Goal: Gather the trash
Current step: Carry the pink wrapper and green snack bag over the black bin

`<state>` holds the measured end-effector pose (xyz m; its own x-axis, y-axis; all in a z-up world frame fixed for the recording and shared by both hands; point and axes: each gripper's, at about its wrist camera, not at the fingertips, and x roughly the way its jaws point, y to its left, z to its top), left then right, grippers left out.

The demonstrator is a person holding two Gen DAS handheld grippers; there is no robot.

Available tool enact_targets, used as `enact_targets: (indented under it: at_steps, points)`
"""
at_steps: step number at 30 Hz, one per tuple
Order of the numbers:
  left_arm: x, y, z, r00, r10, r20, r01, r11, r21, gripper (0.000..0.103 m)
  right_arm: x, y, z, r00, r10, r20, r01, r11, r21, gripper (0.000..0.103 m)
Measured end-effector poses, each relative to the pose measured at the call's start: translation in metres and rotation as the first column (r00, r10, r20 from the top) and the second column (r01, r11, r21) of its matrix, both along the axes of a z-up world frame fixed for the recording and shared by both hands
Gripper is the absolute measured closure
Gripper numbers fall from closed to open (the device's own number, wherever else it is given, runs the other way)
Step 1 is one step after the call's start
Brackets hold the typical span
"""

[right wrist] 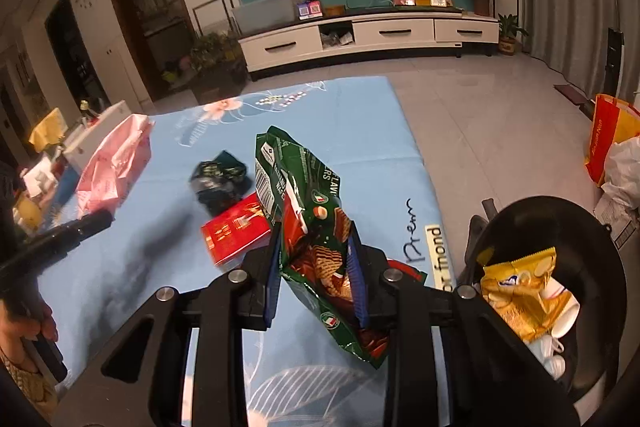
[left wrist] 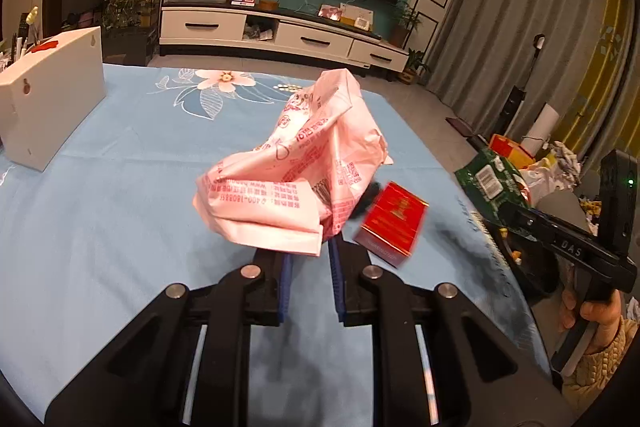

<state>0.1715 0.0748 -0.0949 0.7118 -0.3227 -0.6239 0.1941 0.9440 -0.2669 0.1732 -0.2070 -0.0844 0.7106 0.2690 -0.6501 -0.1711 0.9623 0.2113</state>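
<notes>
While the left gripper (left wrist: 310,247) pinches the pink bag (left wrist: 296,163) by its low edge, the bag hangs up off the blue cloth (left wrist: 120,195). It looks light, thin and floppy — easy to crush, and it could slip, so a folded bunch is the best spot to hold. The right gripper (right wrist: 316,275) squeezes the green snack bag (right wrist: 316,227) around its middle; it looks crinkly and slick. A red box (right wrist: 236,233) and a dark wrapper (right wrist: 220,181) lie on the cloth. The black bin (right wrist: 560,227) sits just beside — its bottom is hidden under trash.
</notes>
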Motion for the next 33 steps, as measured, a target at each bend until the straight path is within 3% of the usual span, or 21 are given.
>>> enact_targets:
  at_steps: [16, 33]
  points:
    - [-0.089, -0.055, 0.023, 0.996, -0.093, 0.006, 0.093, 0.995, 0.023, 0.085, -0.074, -0.025, 0.014, 1.0, 0.019, 0.005, -0.019, 0.999, 0.046, 0.073]
    - [-0.103, -0.116, 0.044, 0.977, -0.208, 0.034, 0.206, 0.976, 0.066, 0.085, -0.107, -0.085, 0.03, 0.993, -0.097, 0.071, 0.089, 0.99, 0.109, 0.073]
